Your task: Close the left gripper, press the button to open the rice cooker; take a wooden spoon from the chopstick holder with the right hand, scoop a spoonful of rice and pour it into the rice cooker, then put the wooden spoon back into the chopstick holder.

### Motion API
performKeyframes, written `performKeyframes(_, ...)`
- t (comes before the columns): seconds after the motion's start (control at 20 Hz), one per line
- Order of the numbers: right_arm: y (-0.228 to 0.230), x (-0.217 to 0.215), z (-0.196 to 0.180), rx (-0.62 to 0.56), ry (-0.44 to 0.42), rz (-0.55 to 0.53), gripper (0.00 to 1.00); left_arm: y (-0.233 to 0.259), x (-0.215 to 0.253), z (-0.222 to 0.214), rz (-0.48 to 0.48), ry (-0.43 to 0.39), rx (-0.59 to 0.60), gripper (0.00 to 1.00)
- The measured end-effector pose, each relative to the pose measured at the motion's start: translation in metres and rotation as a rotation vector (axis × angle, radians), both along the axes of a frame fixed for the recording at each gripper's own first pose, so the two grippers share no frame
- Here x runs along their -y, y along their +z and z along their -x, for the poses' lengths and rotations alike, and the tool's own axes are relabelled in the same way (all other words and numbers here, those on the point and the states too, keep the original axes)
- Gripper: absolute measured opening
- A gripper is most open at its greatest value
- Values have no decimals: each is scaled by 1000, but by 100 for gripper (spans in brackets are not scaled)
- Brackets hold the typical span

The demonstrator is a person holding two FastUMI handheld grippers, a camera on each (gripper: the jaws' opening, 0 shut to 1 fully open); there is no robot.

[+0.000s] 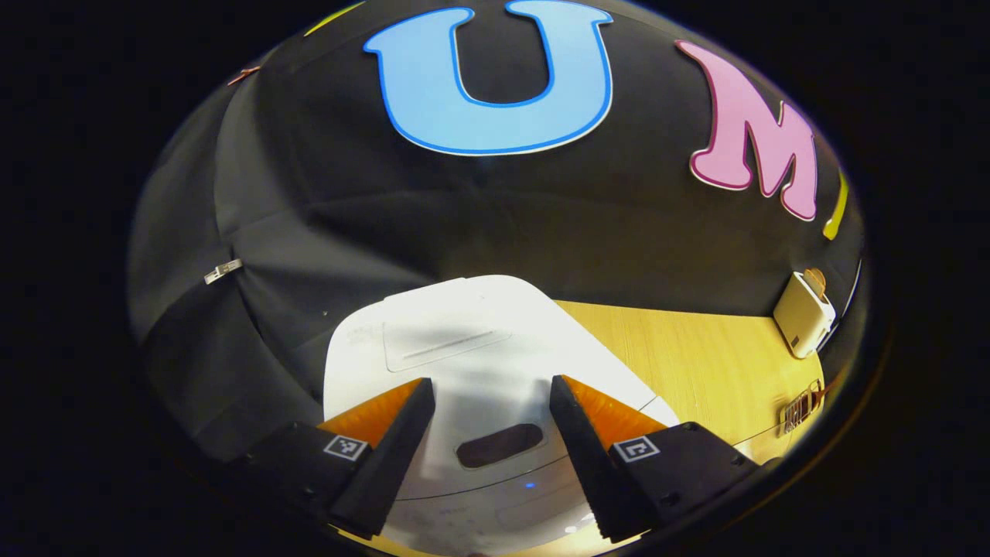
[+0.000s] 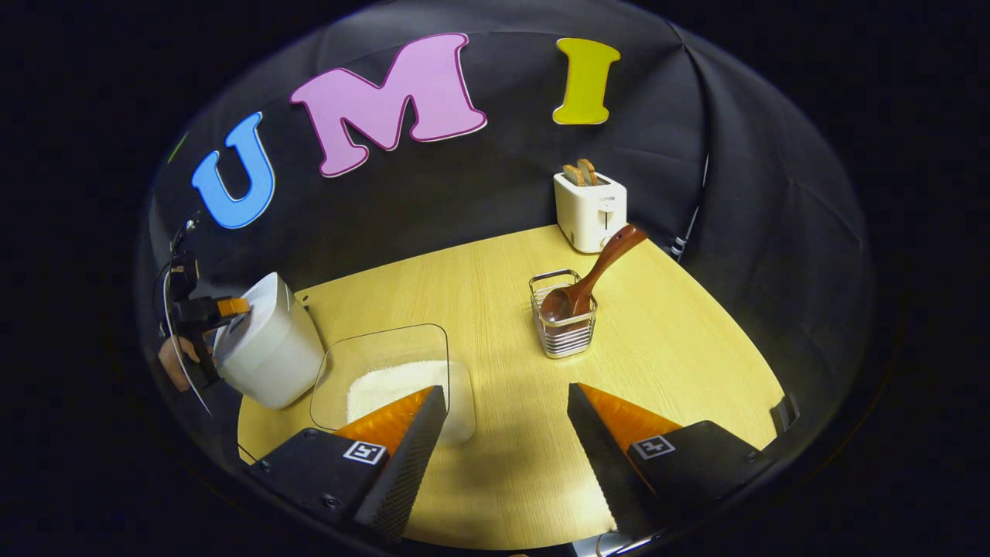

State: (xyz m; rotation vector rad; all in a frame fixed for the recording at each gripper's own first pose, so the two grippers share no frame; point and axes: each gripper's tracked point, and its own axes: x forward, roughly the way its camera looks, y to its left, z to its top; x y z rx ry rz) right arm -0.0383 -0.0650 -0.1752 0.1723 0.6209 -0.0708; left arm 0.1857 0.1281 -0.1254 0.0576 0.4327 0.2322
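**A:** closest thing in the left gripper view is the left gripper [image 1: 489, 433] itself, fingers spread apart with nothing between them; it hangs right over the front of the white rounded plastic rice cooker [image 1: 464, 348], lid down, the dark oval button [image 1: 500, 445] sitting in the gap between the fingers.

**B:** yeah, and in the right gripper view the right gripper [image 2: 506, 441] is also wide apart and holding nothing; it's well to the right of the rice cooker [image 2: 271, 352], over the pale wooden table [image 2: 696, 348]. The brown wooden spoon [image 2: 592, 278] stands bowl-down in the wire chopstick holder [image 2: 563, 329], handle leaning away from the cooker; the clear glass dish of white rice [image 2: 390, 379] is just right of the cooker.

**A:** so how far along?

**B:** honestly can't pin it; lid shut plus spoon in the holder fits a point ahead of the button press, and it'd also fit spoon returned and lid shut again; can't see inside the cooker. White toaster [image 2: 590, 209] sits far off behind the holder, not part of this.
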Motion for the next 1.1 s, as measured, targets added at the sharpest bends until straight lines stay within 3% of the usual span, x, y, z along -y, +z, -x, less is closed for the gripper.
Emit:
performKeyframes(0.2,8,-15,-5,26,34,1,99,15,-1,10,4,-12,21,99)
performKeyframes(0.6,44,-48,-26,115,100,14,99,148,11,67,-78,-77,345,97)
performKeyframes(0.85,91,-68,-51,220,109,25,99,189,29,126,-30,-125,452,97)
performKeyframes(1.1,143,-87,-49,332,107,60,99,182,56,179,58,-204,459,98)
